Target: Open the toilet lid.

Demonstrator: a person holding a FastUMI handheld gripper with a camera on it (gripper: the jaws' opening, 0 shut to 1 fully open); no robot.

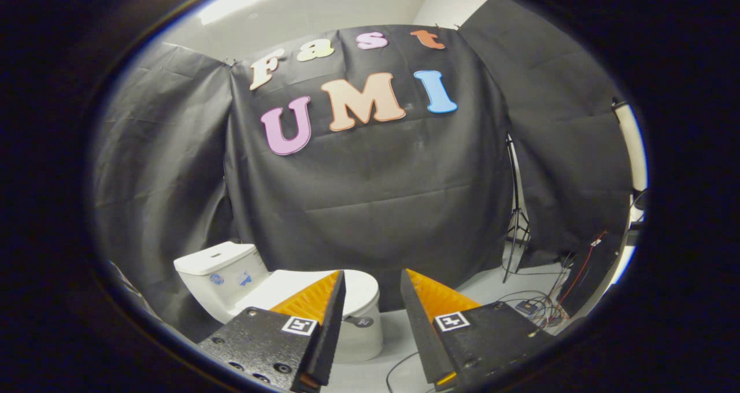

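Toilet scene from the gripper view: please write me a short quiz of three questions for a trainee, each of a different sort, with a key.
1. True or false: the toilet lid is already raised.
2. Multiple choice: the gripper is (A) shut on the lid, (B) open and holding nothing, (C) shut on a cable.
3. Short answer: what stands on the floor beside the black cloth wall, beyond the gripper's other finger from the toilet?

Key
1. False: the lid lies flat, closed.
2. B: the fingers are apart, with nothing between them.
3. A tripod stand, with loose cables near it.
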